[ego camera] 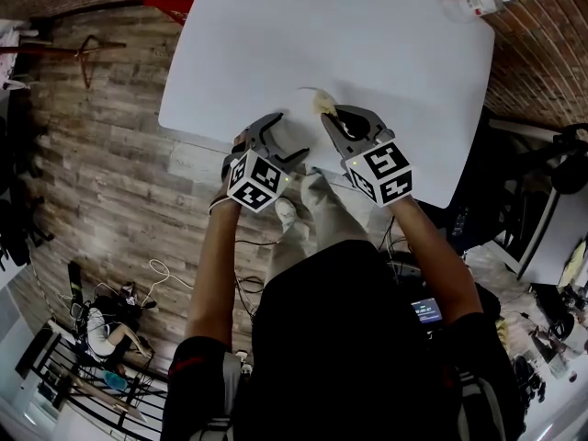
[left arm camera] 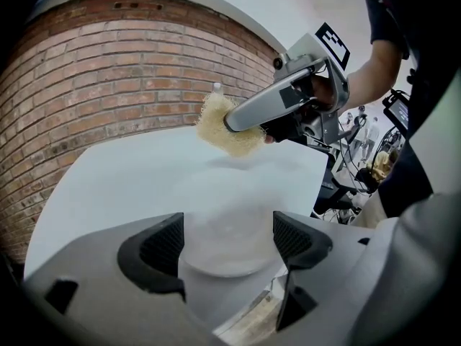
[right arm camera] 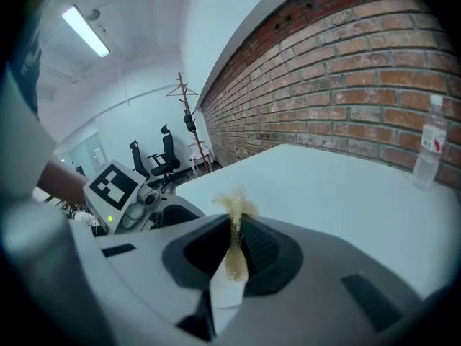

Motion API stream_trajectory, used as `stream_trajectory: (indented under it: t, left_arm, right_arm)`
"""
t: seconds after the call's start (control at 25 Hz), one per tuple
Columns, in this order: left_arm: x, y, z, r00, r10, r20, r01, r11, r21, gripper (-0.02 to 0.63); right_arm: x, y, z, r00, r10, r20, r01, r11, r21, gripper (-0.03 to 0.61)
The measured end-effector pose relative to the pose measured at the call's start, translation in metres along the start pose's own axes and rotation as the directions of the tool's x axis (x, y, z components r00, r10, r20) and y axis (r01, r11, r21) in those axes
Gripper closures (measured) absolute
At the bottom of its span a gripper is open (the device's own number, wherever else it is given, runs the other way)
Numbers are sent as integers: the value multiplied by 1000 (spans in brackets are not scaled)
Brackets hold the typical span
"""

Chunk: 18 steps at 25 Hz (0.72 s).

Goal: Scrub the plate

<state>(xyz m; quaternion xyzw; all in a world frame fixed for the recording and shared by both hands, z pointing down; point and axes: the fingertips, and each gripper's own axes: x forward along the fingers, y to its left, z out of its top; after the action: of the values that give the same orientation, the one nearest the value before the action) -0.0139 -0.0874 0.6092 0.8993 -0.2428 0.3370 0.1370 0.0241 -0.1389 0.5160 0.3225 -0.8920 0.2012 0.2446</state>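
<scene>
- The white bench (ego camera: 367,35) carries the whole job, and all the action sits at its near edge, right in front of the person.
- The plate (left arm camera: 223,262) is pale and glassy, barely standing out from the bench top. It lies flat at the near edge, with its near rim in between the left jaws.
- The left hand-held gripper (left arm camera: 227,225) has its jaws spread wide, one ribbed pad against each side of the plate. It looks to be grasping the plate and pinning it to the bench. That is the anchor, and it wants steady inward pressure with no lifting, or the plate could skate off the near edge.
- The right hand-held gripper (right arm camera: 236,229) is clenched tight, with straw-coloured fibre squeezed between its pads and poking out past the tips. It reaches in from the right.
- The scrub pad (left arm camera: 227,127) hangs in the air above the far part of the plate, and its shadow on the surface below says it is not yet in contact.
- My call is that the step in hand is bringing the pad down to start the scrub.
- To do it well, lower the pad until its fibres flatten on the plate. Then work in small circles from the far rim toward the middle, staying clear of the left jaws. Keep the push downward, not sideways, so the anchor grip is never fought.
</scene>
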Motion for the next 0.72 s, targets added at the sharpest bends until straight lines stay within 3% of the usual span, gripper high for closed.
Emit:
stream_trajectory:
  t: [0.32, 0.52, 0.72]
  left_arm:
    - [0, -2, 1, 1000, 2, 4, -2, 1000, 1, 242]
    - [0, -1, 0, 1000, 1, 8, -1, 1000, 1, 242]
    - [0, -2, 1, 1000, -5, 8, 5, 1000, 9, 242]
  right_arm:
    - [2, 6, 6, 998, 16, -58, -29, 973, -231, 532]
    - [9, 8, 12, 995, 9, -97, -47, 916, -399, 532]
    - [15, 8, 13, 991, 5, -137, -74, 861, -504, 532]
